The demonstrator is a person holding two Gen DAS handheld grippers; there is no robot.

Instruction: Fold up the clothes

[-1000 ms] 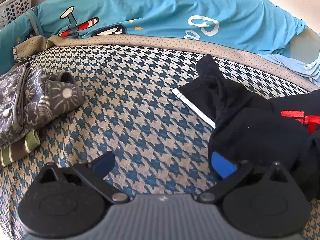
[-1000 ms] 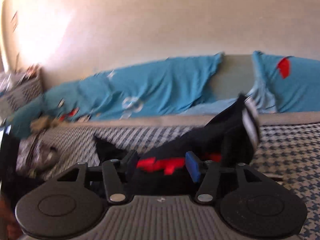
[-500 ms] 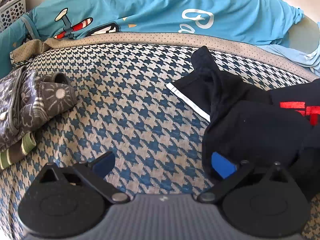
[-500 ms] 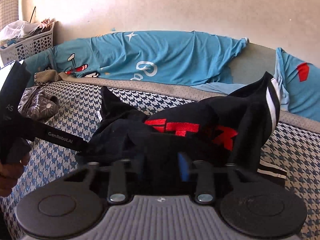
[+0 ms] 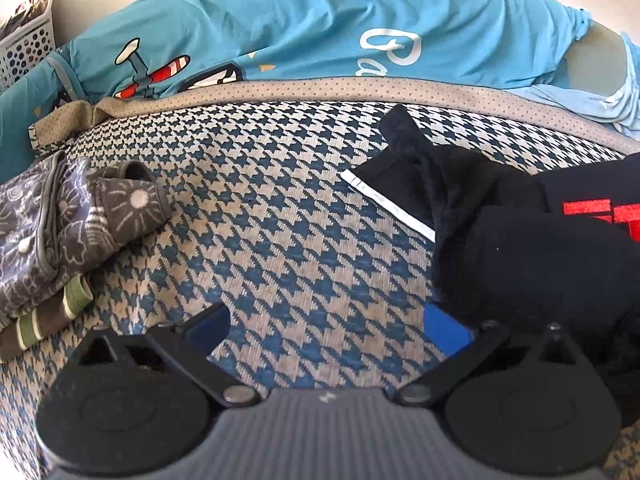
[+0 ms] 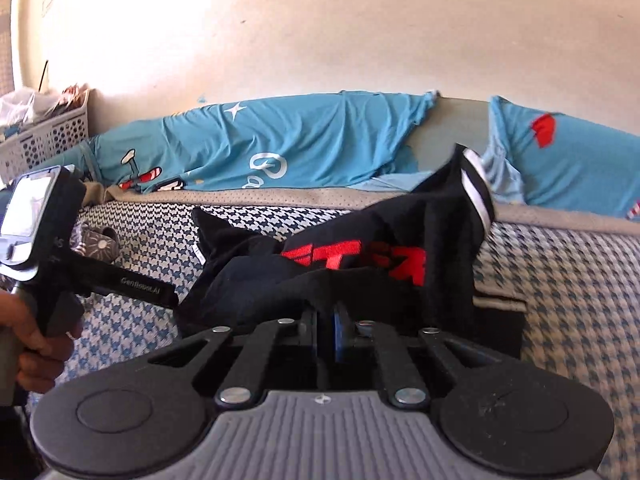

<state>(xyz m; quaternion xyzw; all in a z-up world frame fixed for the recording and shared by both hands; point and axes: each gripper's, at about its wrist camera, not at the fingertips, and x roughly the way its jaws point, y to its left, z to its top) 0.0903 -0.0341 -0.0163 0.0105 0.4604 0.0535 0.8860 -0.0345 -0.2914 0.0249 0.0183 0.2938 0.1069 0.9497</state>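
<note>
I had the right gripper pinched tight on a fold of the black garment, the one with red lettering and a white-striped cuff. The blue pads were pressed nearly together with black cloth bunched over them, so I judged that grip firm enough to lift or drag that edge. The garment lay crumpled on the houndstooth bed cover, one sleeve tip standing up towards the wall and the rest heaped in front of my right jaws.

The left gripper was spread wide and low over the cover, its right-hand pad just under the near edge of the black heap, nothing between the jaws but bare houndstooth. I read that as lined up to take a second corner, so the piece could be stretched flat before folding.

Around it: a grey patterned folded garment sat on a striped one at the left edge, well apart from the black piece. A blue printed sheet was draped along the back, and a perforated laundry basket stood in the far corner. In the right wrist view, the person's hand held the left tool's handle. The crumpled folds themselves were the obstacle, hiding the hem.
</note>
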